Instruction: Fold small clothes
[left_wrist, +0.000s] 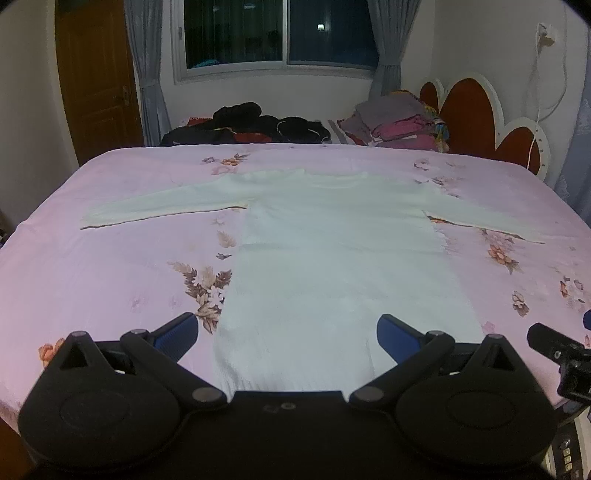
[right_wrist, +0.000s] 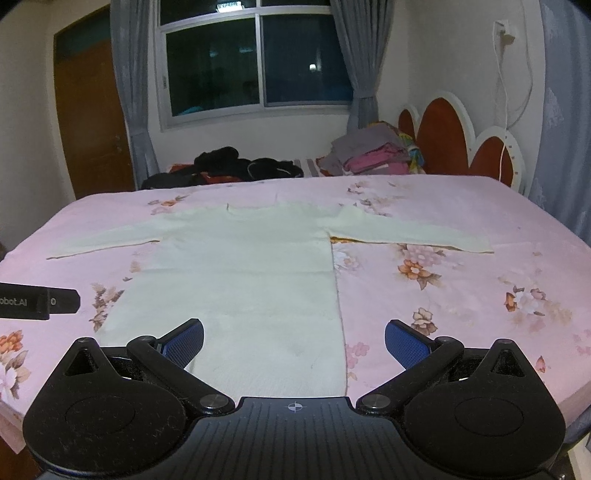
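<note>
Ahead, your pink floral bedspread (left_wrist: 110, 280) carries the cream sweater (left_wrist: 332, 266) spread flat at 12 o'clock, window (left_wrist: 277, 33) beyond. Your left gripper (left_wrist: 288, 334) and right gripper (right_wrist: 294, 341) hover at its hem, jaws released.

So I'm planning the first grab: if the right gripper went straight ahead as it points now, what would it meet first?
Probably the right edge of the cream long-sleeved knit top spread flat on the pink floral bedsheet; the right gripper has open jaws, and its height is unclear.
</note>
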